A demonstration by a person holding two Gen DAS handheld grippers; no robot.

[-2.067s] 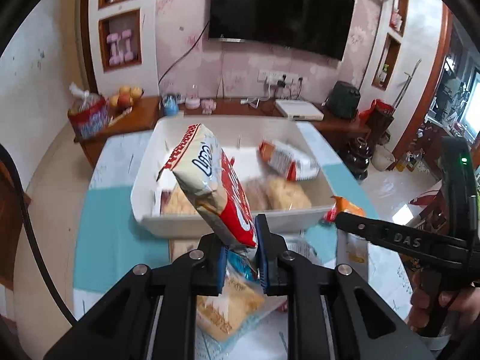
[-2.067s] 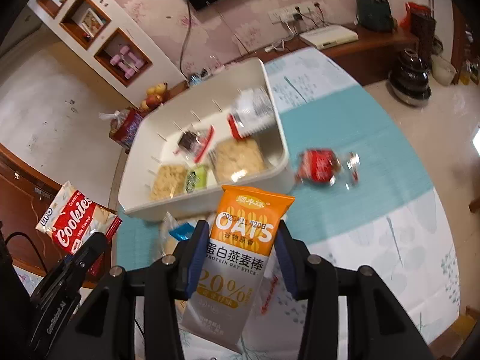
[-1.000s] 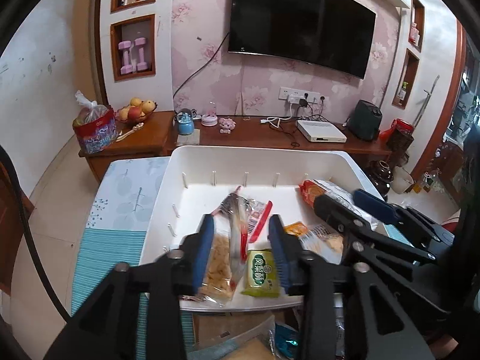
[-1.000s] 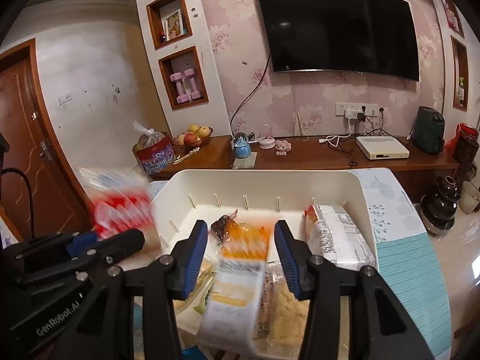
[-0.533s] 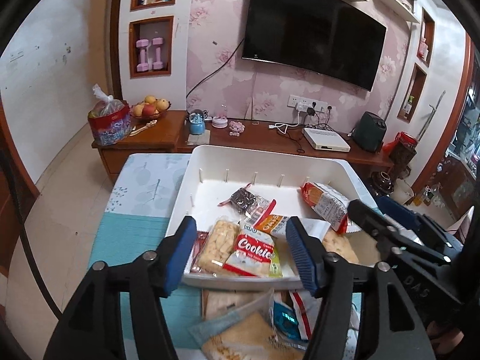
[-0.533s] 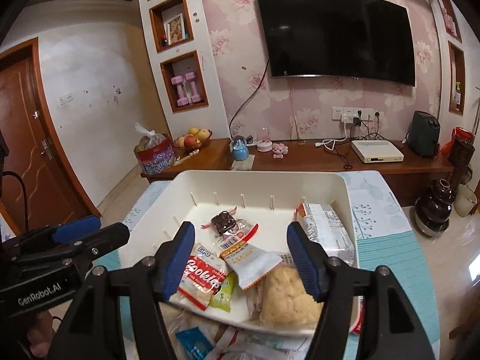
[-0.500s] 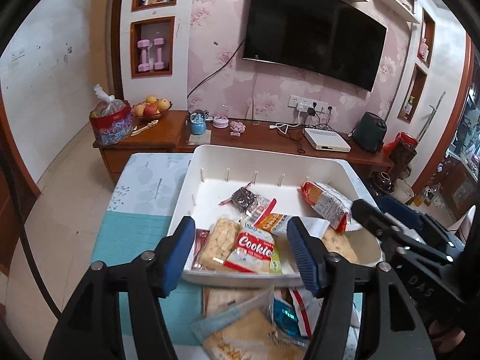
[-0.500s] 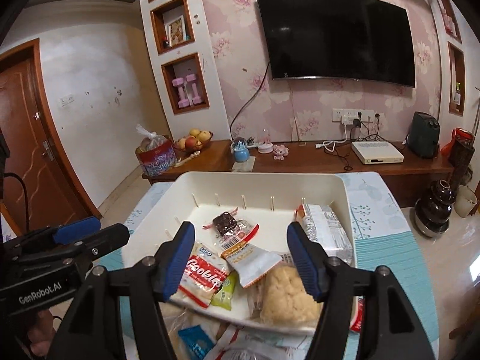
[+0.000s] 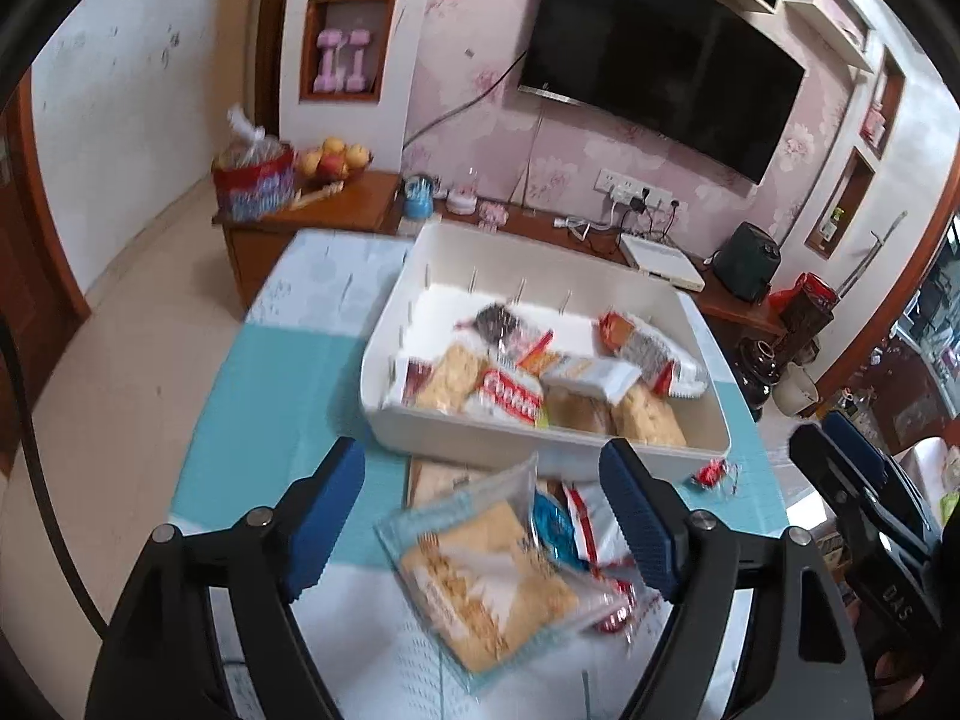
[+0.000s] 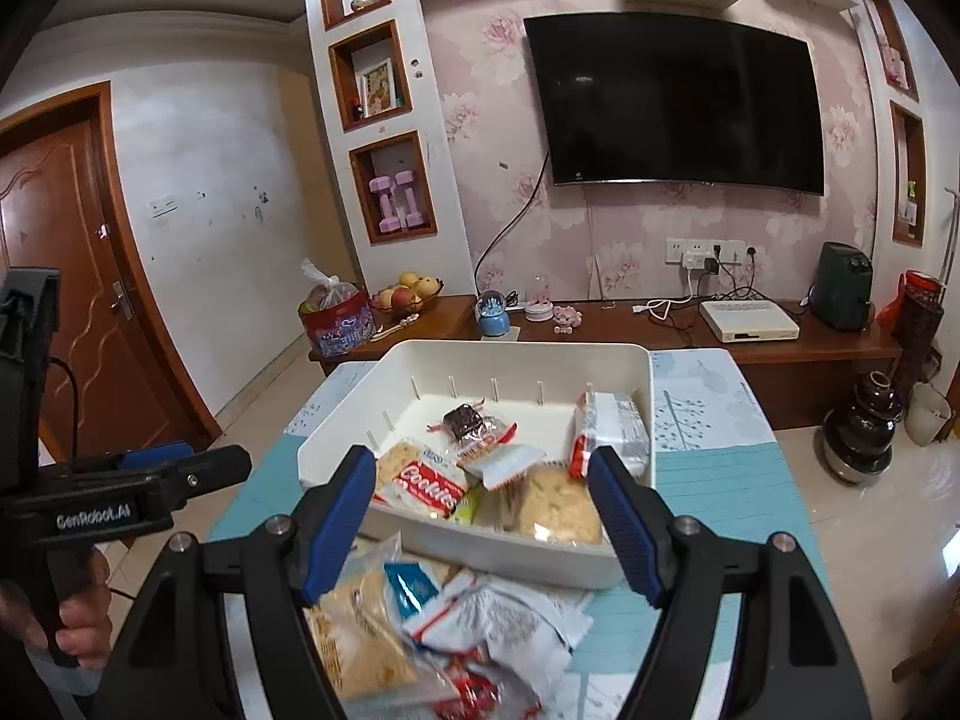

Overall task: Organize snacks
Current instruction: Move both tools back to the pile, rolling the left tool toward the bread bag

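A white bin [image 9: 540,444] [image 10: 498,558] on the teal table holds several snack packs, among them a red-and-white Cookies pack [image 9: 510,399] [image 10: 429,489] and an orange oat bar pack [image 9: 591,375] [image 10: 504,465]. A loose pile of packs lies on the table in front of the bin, with a clear bag of crackers [image 9: 486,570] [image 10: 360,624] on top. My left gripper [image 9: 483,516] hangs above this pile, its jaws opening and empty. My right gripper [image 10: 483,522] is over the bin's near edge, its jaws also opening with nothing held.
A small red-wrapped candy [image 9: 714,471] lies on the table right of the bin. A wooden TV cabinet [image 10: 660,324] with a fruit bowl [image 10: 408,294] stands behind the table. A wooden door [image 10: 60,300] is at left. A hand [image 10: 72,618] holds the left gripper's handle.
Both grippers let their packs fall into the bin, the Cookies pack from the left and the oat bar from the right. Both then pulled back toward the near pile with jaws spreading wider.
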